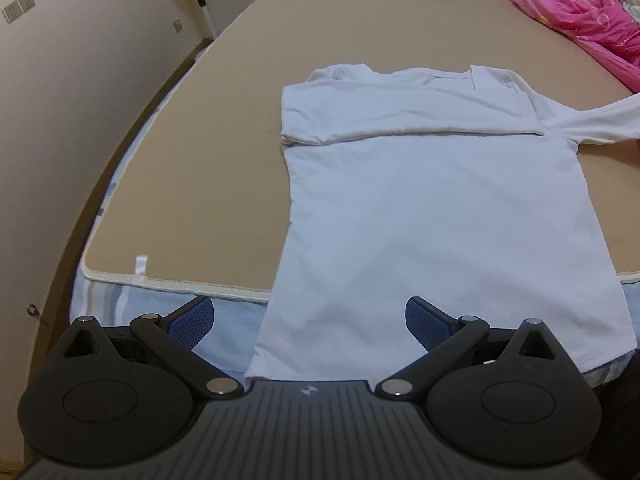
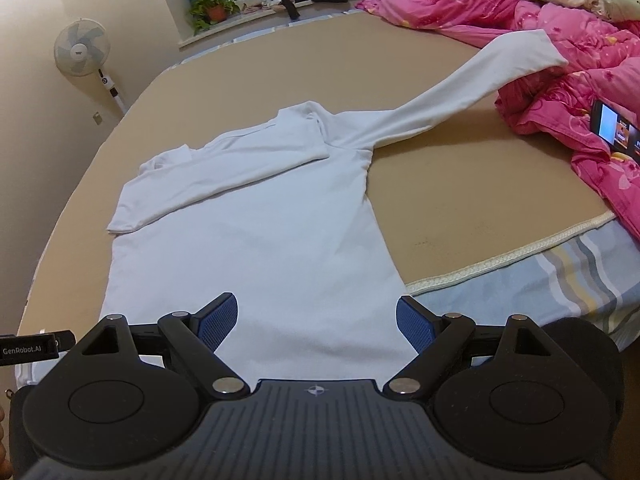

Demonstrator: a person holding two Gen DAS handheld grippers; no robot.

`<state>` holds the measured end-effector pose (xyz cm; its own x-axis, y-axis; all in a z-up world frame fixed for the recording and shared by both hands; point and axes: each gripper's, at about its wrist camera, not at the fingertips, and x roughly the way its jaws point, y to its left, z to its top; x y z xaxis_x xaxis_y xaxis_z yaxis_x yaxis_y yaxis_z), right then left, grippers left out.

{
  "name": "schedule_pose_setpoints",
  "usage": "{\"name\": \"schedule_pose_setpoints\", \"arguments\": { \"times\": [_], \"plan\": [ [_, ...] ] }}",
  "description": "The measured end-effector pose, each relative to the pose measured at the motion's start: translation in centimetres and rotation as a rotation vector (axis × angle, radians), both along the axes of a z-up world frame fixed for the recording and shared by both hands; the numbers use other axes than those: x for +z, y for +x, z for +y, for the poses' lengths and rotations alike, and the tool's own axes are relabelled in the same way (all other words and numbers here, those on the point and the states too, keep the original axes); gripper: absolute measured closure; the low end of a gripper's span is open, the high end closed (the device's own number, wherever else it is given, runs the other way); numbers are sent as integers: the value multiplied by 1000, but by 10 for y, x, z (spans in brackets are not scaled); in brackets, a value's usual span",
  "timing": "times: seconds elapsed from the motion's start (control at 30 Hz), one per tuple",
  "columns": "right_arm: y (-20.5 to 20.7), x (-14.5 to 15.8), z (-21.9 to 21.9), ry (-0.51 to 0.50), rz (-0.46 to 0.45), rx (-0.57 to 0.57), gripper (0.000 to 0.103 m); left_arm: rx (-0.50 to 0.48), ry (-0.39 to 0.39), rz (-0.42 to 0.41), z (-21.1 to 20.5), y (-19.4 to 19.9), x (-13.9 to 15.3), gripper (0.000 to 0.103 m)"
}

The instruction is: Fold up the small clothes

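A white long-sleeved shirt (image 1: 440,216) lies flat on the tan mat (image 1: 200,152), collar far, hem hanging over the near edge. Its left sleeve is folded across the chest (image 2: 224,172). The other sleeve (image 2: 472,88) stretches out to the far right, its cuff resting on the pink quilt (image 2: 580,64). My left gripper (image 1: 308,320) hovers open over the shirt's near left hem corner, blue pads wide apart, nothing between them. My right gripper (image 2: 316,324) is open too, above the hem near its right side, holding nothing.
The pink quilt (image 1: 592,12) is heaped along the right side, with a lit phone (image 2: 616,128) lying on it. A striped bedsheet (image 2: 560,280) shows beyond the mat's near edge. A standing fan (image 2: 82,50) and a wall are on the left. A potted plant (image 2: 214,6) sits on the far sill.
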<state>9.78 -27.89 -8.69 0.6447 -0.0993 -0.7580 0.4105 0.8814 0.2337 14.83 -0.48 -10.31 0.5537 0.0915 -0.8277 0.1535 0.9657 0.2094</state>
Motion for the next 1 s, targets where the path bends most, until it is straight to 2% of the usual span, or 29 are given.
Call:
{"name": "schedule_pose_setpoints", "arguments": {
  "times": [0.3,0.4,0.5,0.63,0.77,0.83,0.93,1.0],
  "plan": [
    [-2,-4,-12,45,-11,-15,15,-37,51,-15,-16,-3,0,1],
    [-1,-5,-31,76,-59,-46,15,-41,21,35,-17,3,-1,1],
    [5,5,-85,114,-176,-140,15,-8,-32,72,-14,13,-1,1],
    [20,17,-180,139,-338,-320,15,12,15,74,-21,25,-5,1],
    [46,14,-273,152,-438,-471,15,19,64,103,-33,37,-14,1],
    [62,7,-316,175,-464,-553,15,13,100,106,-41,41,-19,1],
    [94,-8,-379,195,-430,-656,15,9,155,120,-51,50,-27,1],
    [108,-22,-407,214,-416,-718,15,19,157,144,-55,57,-32,1]
  ]
}}
